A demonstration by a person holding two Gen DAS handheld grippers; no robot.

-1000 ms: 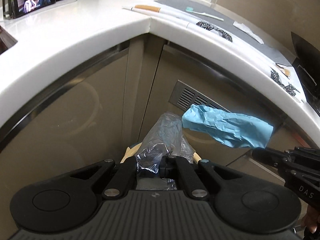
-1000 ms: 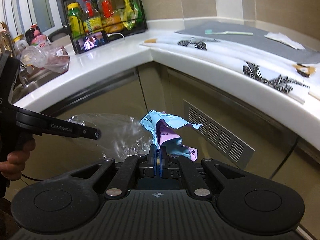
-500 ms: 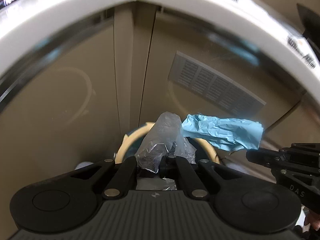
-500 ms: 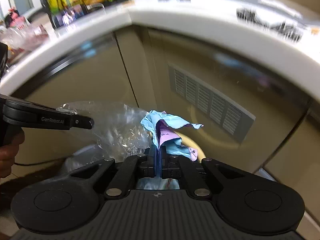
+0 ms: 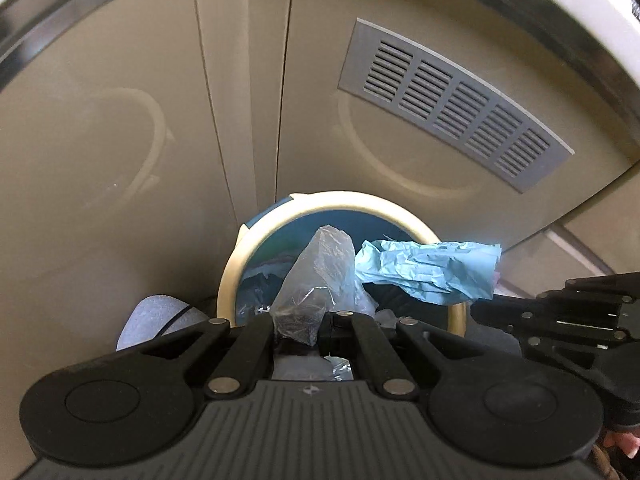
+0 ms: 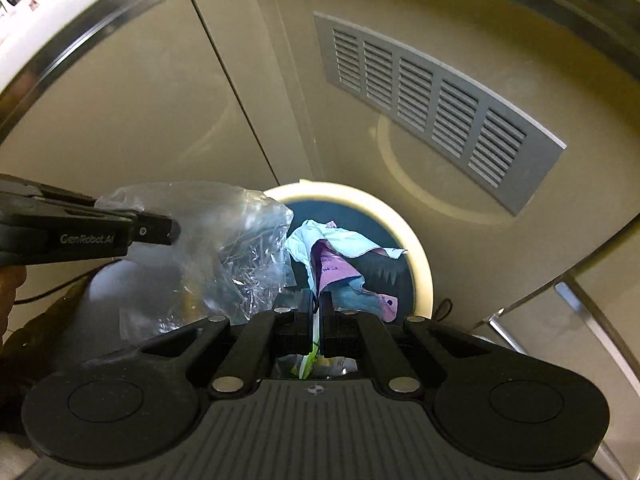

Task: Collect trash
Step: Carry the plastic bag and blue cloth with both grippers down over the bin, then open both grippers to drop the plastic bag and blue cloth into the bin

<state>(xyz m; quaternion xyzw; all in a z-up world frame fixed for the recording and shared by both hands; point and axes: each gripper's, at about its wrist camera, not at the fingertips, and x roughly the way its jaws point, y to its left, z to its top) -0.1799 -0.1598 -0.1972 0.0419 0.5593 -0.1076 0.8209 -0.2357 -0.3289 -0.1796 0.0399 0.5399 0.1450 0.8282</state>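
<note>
A crumpled clear plastic bag (image 5: 324,276) is clamped between the closed fingers of the left gripper (image 5: 310,326), and a crumpled light-blue paper with a pink inner side (image 6: 340,264) is pinched by the closed fingers of the right gripper (image 6: 316,304). Both pieces are held above the open round cream-rimmed trash bin (image 5: 240,248), which is set against beige cabinet doors (image 5: 120,120) beneath a grey slatted vent (image 5: 452,100).

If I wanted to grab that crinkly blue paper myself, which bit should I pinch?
Pinch the bunched end of the blue paper, probably best, coming from the right tongs' side. There the crumpled layers gather into one thick fold, and the right tongs are already shut on it. The far end fans out loose and thin over the bin, so it would likely slip or tear.
</note>
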